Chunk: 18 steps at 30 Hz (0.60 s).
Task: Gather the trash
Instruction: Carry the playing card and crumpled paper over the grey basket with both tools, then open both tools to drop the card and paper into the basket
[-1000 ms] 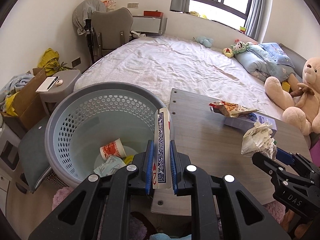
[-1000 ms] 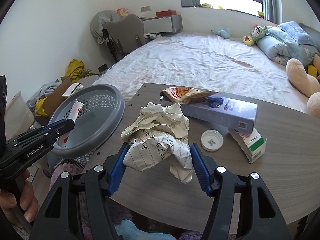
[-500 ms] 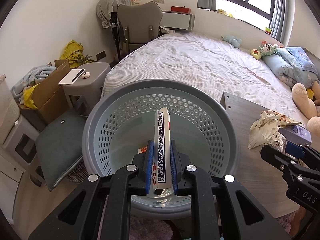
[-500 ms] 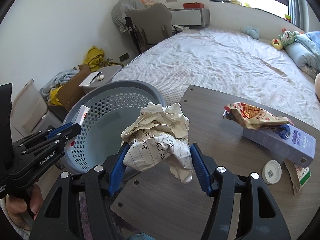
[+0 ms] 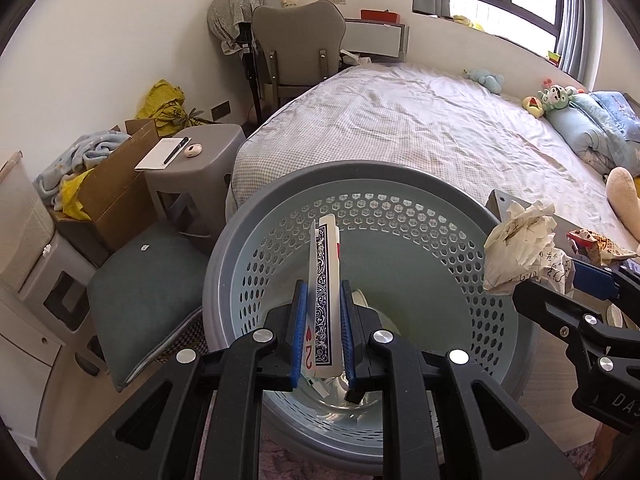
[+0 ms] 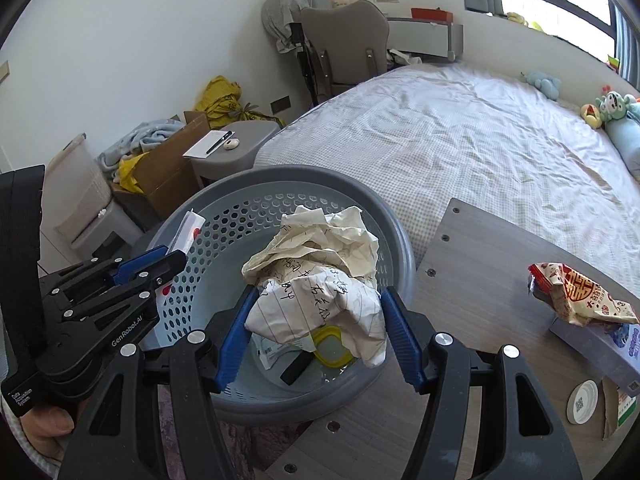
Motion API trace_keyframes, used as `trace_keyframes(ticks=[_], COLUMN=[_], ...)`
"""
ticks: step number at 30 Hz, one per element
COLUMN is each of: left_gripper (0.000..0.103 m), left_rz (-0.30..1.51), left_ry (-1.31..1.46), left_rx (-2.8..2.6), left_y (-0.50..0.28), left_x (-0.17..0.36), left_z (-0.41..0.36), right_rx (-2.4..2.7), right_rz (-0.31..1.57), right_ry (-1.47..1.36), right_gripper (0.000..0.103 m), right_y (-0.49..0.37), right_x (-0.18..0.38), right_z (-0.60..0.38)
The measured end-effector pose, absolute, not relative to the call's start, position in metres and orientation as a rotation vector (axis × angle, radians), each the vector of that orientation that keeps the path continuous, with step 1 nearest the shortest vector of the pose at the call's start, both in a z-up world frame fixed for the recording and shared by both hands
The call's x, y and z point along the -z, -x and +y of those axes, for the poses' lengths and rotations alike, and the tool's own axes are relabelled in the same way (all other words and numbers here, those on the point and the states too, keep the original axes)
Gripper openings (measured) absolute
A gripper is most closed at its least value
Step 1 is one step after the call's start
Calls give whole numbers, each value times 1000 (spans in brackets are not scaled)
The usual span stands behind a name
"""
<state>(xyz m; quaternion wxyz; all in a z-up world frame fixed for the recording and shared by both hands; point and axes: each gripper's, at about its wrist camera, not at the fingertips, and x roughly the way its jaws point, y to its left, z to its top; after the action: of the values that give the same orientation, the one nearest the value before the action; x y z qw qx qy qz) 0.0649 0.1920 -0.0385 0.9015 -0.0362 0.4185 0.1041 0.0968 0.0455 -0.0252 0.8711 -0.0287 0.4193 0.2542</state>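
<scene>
My left gripper [image 5: 323,300] is shut on a playing-card box [image 5: 325,280], blue-patterned with a red 2 of hearts, held upright over the round grey perforated basket [image 5: 460,196]. My right gripper [image 6: 318,312] is shut on a crumpled wad of lined paper [image 6: 320,264] with handwriting, hanging over the same basket [image 6: 280,176]. In the left wrist view the wad [image 5: 520,248] and the right gripper [image 5: 568,300] show at the right, above the basket's rim. In the right wrist view the left gripper [image 6: 176,260] with the card box [image 6: 188,228] is at the left. Trash lies at the basket's bottom.
A grey wood table [image 6: 480,264] at the right carries a snack wrapper [image 6: 580,292] on a purple box [image 6: 600,340], a white lid [image 6: 582,398] and a small carton. Beyond lie a bed [image 6: 460,132], a grey stool [image 5: 196,152], a cardboard box [image 5: 116,184] and a chair [image 5: 298,40].
Both grippers have moved left from over the table to over the basket, each still holding its item. The basket now fills the middle of both views.
</scene>
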Motion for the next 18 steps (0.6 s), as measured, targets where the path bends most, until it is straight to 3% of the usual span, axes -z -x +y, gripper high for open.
trace_keyframes(ticks=[18], left_gripper=[17], left_rz=[863], left_ry=[88], left_rx=[-214], left_y=[-69], left_x=[42], left_z=[196], right_rx=[-533], right_rz=[887], right_ry=[68], right_gripper=[65], right_y=[-100], right_x=[31], right_z=[54])
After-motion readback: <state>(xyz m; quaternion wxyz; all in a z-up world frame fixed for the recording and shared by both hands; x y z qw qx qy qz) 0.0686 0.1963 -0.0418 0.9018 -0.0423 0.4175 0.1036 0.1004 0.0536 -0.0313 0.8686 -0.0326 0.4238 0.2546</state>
